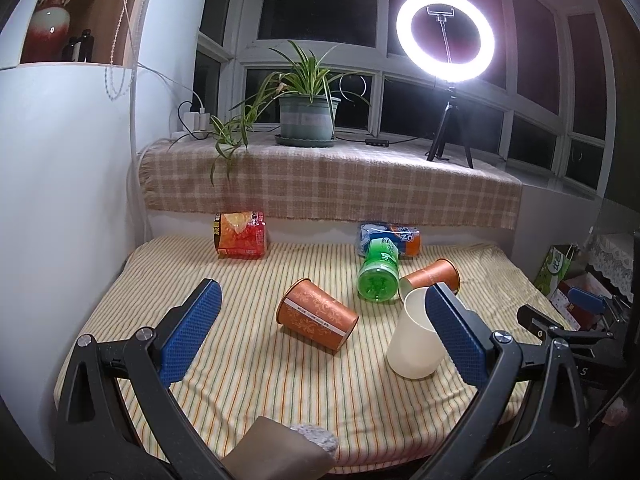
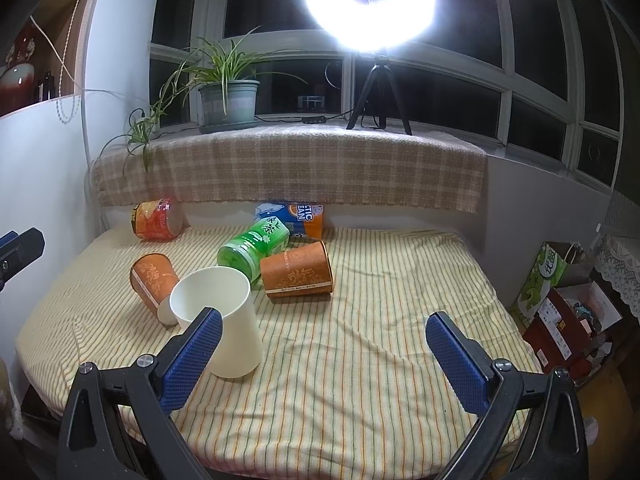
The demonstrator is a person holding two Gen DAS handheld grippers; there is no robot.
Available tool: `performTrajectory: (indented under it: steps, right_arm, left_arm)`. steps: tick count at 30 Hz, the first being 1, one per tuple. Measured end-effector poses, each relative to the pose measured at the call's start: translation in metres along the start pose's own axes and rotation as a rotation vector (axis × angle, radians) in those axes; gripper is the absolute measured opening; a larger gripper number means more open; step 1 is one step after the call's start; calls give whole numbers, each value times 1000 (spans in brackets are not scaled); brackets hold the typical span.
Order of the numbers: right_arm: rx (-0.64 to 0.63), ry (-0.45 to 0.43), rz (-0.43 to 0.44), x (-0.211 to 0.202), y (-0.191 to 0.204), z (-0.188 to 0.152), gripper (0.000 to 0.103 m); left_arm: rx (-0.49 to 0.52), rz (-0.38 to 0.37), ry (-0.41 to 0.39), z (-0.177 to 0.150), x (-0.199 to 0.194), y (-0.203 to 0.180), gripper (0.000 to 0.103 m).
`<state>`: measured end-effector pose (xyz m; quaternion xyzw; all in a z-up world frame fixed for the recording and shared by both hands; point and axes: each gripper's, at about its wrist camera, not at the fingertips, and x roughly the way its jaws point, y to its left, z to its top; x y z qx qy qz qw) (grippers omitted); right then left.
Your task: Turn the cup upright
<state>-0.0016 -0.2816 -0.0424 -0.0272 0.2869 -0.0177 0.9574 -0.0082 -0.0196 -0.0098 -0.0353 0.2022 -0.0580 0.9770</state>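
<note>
The white cup [image 1: 416, 340] is standing mouth-up just inside the right pad of the left tongs [image 1: 320, 320], which are spread wide and gripping nothing; a careless swing could be tipping it over again. An orange cup [image 1: 316, 314] is lying on its side between the pads.

From the right tongs [image 2: 324, 356], also spread and empty, the white cup [image 2: 224, 320] is sitting behind the left pad, plain and smooth, on the striped bed [image 2: 360, 360].
</note>
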Motion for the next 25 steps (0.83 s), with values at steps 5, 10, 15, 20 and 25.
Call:
performTrajectory:
  steps: [5, 10, 15, 20, 25]
  right_arm:
    - [20, 9, -1, 3, -5, -3, 103]
    - [24, 17, -2, 6, -6, -5, 103]
    - [24, 27, -3, 10, -6, -7, 103]
    - [30, 41, -1, 14, -6, -9, 103]
    - [28, 50, -1, 18, -5, -9, 103]
  left_arm:
    - [9, 8, 4, 0, 2, -2, 103]
    - [12, 18, 10, -1, 6, -1, 103]
    - [9, 24, 14, -1, 7, 0, 103]
    - [0, 34, 14, -1, 9, 4, 103]
    - [4, 54, -3, 0, 7, 6, 103]
